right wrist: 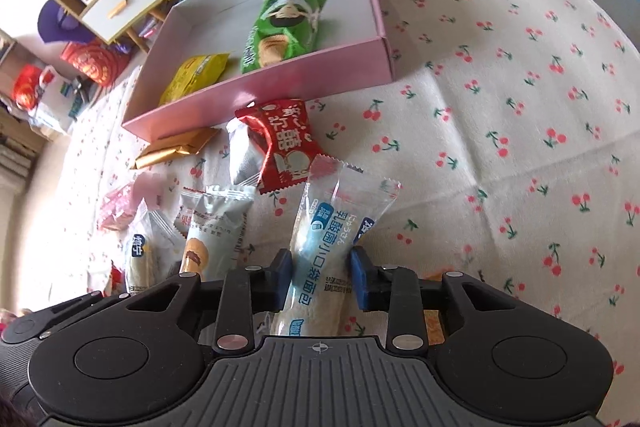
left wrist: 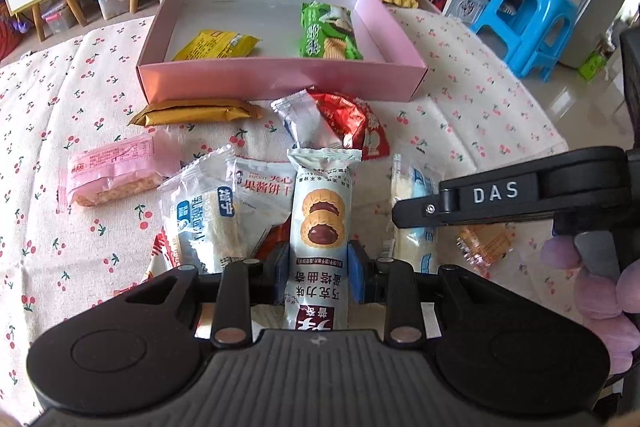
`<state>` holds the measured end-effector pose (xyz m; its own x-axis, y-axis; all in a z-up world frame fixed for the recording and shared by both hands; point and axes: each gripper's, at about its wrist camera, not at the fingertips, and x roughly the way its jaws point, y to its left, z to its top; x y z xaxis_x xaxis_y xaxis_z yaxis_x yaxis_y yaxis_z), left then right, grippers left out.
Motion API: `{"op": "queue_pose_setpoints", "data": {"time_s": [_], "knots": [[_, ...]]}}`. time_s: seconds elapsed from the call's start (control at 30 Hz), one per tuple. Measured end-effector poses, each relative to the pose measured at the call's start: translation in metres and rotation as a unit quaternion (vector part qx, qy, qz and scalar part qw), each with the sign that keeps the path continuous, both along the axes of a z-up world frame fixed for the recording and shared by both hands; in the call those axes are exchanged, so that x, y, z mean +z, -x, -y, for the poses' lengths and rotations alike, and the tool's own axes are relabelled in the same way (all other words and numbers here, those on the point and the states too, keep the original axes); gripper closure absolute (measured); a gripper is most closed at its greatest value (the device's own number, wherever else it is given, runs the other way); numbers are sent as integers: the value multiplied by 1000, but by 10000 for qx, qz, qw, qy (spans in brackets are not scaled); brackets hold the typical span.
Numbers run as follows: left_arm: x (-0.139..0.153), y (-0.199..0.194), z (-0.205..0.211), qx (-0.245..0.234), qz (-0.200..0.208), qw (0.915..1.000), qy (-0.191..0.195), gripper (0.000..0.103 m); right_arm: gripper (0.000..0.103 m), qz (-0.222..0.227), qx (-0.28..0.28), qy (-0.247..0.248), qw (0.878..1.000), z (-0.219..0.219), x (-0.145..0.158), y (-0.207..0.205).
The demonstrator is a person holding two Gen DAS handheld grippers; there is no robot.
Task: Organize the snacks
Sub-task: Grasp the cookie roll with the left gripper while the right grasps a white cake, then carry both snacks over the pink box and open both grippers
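A cherry-print cloth covers the work surface; at its far side sits a shallow pink box, open at the top. Inside the box lie two snacks: a yellow packet at the near left and a green cracker packet to the right of it.

Just in front of the box's near wall lies a gold-wrapped bar; right of it, a red packet rests partly over a silver packet. Further left, well apart from the box, lies a pink packet. A loose cluster of white and pale blue packets fills the near middle of the cloth.

The left gripper is narrowed onto a cookie packet printed with chocolate-filled biscuits; both blue pads press its sides, and the packet points away toward the box.

The right gripper has a clear bread packet with blue lettering between its blue pads; the left pad touches the wrapper, but whether the right pad fully presses it is hard to tell, since a sliver of gap may show there. In the left view, the right gripper's black body reaches in from the right edge, held by a hand in a purple glove.
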<state>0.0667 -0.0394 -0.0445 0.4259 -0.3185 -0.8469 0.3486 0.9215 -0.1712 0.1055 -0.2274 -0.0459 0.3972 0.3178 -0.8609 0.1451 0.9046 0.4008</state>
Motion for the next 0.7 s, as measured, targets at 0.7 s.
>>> {"op": "queue_pose_setpoints", "data": {"time_s": [0.7], "knots": [[26,-7,-16,368,57,9952,907,75,75,324,-576,-829,9944,41,33,-1]]}}
